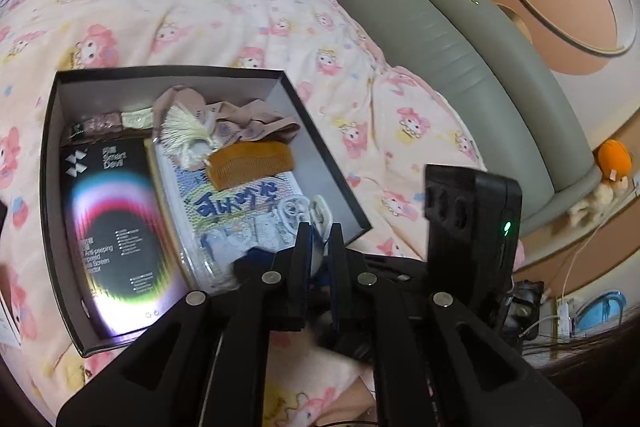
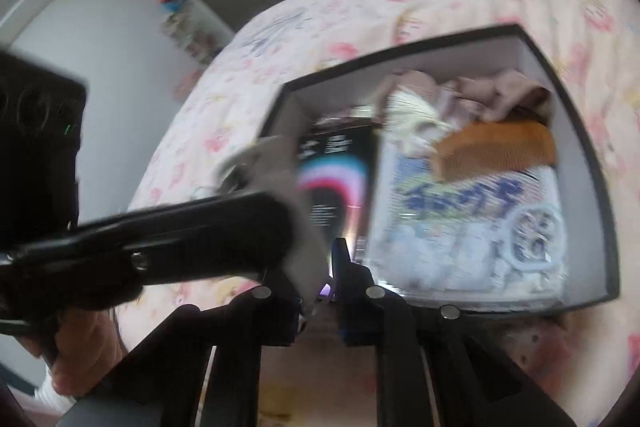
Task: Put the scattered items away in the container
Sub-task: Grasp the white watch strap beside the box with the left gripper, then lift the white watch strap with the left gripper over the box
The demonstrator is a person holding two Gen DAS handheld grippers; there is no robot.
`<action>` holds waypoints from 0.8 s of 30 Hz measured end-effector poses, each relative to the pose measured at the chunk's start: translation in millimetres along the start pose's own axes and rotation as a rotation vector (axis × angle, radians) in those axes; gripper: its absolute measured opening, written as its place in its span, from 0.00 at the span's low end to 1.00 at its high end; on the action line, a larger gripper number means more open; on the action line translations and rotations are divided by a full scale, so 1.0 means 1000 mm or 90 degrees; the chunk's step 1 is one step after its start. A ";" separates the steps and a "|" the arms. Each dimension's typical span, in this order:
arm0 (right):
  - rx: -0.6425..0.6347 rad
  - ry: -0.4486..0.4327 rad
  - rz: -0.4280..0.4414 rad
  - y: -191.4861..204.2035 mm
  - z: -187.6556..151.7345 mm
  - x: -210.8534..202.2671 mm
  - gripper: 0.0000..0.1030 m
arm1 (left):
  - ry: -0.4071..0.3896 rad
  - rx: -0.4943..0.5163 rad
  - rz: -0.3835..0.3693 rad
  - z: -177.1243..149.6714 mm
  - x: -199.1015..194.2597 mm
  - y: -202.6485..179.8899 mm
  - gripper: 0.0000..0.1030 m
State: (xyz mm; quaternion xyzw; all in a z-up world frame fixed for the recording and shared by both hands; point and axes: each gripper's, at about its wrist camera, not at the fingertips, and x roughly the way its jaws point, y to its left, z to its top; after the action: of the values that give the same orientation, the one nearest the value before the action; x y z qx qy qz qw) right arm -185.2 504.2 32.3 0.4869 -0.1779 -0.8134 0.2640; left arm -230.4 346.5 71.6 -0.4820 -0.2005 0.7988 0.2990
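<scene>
Both pairs of fingers pinched together, empty: left gripper [image 1: 320, 247], right gripper [image 2: 320, 267]. Box [image 1: 320, 115] on bed [image 1: 200, 7], just ahead of fingers, already packed. Scan bedding for strays; lift clear of rim.

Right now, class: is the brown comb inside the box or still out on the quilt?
Inside. The comb lies within the box walls, atop the packet.

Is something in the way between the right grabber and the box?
Yes. The left gripper reaches in from the left, and a blurred pale grey thing by its tip hangs across the left corner of the box, right in front of the right gripper. What it is, I cannot tell.
</scene>
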 end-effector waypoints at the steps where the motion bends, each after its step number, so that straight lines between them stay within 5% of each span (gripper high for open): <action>1: 0.008 -0.003 -0.006 -0.004 -0.001 -0.002 0.09 | -0.001 -0.016 -0.010 -0.003 0.000 0.005 0.07; 8: 0.016 -0.048 -0.067 -0.021 -0.023 -0.023 0.09 | 0.006 -0.053 -0.032 -0.027 -0.002 0.024 0.19; 16: 0.049 -0.065 -0.103 -0.045 -0.046 -0.040 0.09 | 0.094 -0.043 -0.012 -0.068 0.021 0.033 0.19; 21: 0.068 -0.023 -0.133 -0.061 -0.056 -0.028 0.09 | 0.135 -0.002 0.087 -0.079 0.038 0.027 0.25; 24: 0.071 -0.007 -0.138 -0.066 -0.056 -0.024 0.09 | 0.176 -0.030 0.115 -0.081 0.051 0.034 0.28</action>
State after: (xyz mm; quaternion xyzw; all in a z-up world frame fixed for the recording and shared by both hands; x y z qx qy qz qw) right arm -142.7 569.7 -12.9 0.5127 -0.1707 -0.8286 0.1462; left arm -185.8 358.6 -19.3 -0.6101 -0.1323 0.7436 0.2393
